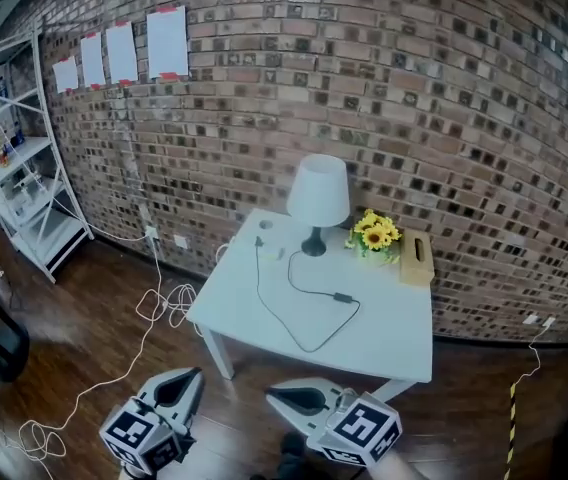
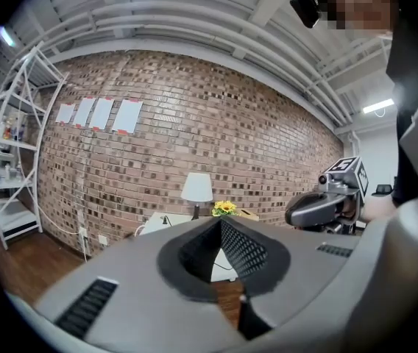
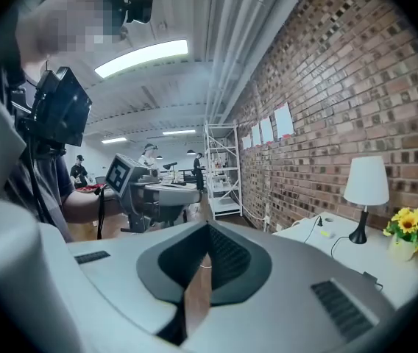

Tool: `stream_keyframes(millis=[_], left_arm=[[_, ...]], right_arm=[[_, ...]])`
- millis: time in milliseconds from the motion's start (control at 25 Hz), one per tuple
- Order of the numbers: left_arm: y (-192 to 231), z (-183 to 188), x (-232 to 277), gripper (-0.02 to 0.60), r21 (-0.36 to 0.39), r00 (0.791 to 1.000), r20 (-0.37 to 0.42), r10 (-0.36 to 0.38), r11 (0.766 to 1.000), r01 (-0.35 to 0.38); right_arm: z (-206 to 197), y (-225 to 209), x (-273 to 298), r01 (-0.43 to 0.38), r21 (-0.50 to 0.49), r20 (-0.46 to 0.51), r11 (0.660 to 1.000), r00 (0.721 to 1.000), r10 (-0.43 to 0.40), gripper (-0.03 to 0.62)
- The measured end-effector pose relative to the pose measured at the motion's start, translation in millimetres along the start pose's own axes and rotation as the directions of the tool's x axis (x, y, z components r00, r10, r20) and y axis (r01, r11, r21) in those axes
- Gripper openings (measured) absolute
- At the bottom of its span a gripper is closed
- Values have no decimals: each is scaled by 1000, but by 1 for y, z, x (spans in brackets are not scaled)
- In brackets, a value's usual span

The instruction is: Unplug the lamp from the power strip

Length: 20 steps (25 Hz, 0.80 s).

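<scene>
The table [image 1: 394, 338] stands against the brick wall [image 1: 414, 88] at about 12 o'clock from the person, well apart from both tools, so the job reads as not yet begun: this looks like the approach. The lamp [image 1: 318, 203] sits at the back of the tabletop, near 12 o'clock on it. Its black cord [image 1: 309, 349] loops out toward the front edge and runs back to the power strip [image 1: 270, 240], which lies at the 10 o'clock corner, likely put there because that is the side nearest the wall socket [image 1: 151, 233]. The plug [image 1: 259, 240] appears seated in the strip, though it is too small to be sure how it sits. Yellow flowers [image 1: 375, 236] and a wooden tissue box [image 1: 417, 258] occupy the 2 o'clock side, clear of the cord. The left gripper [image 1: 192, 376] hangs low at 7 o'clock in the head view and the right gripper [image 1: 274, 394] at 6 o'clock, both pointing roughly level toward the table. Each has its jaws pressed together at the tips with nothing between them, a sensible carrying posture while nothing is in reach. One tool will probably need to spread its jaws before pinching the plug, and the other may have to steady the strip so it does not lift.
</scene>
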<state>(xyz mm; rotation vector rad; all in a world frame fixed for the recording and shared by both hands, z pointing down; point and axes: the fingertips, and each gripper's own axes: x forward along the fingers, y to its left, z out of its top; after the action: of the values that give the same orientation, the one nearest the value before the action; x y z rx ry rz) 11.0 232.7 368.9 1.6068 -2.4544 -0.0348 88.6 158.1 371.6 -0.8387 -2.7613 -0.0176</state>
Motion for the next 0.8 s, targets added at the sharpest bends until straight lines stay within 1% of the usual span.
stream_keyframes(millis=[80,200,360,480,640,800], left_arm=[[4,3,14,14,-6,1000,-16,8,1000,-8],[10,7,45,14,4,1000,-25,13,1000,-13],[14,15,81,14,10,999,-38,21,1000,-21],[17,20,101,14,24,997,-64,35,999,-33],[25,24,121,14,24,994,-88,64,998,-62],[27,28,143,15,44,991,-107,85,996,-81]], right_arm=[[5,-15,4,-9,19,32,1000,999,9,-12],[17,-41,7,-29,16,80,999,996,28,-12],[13,-80,9,-25,12,65,1000,998,24,-12],[7,-107,9,-34,32,55,999,998,32,-12],[7,-135,11,-49,45,71,998,996,46,-12],[6,-158,11,-73,58,98,996,993,67,-12]])
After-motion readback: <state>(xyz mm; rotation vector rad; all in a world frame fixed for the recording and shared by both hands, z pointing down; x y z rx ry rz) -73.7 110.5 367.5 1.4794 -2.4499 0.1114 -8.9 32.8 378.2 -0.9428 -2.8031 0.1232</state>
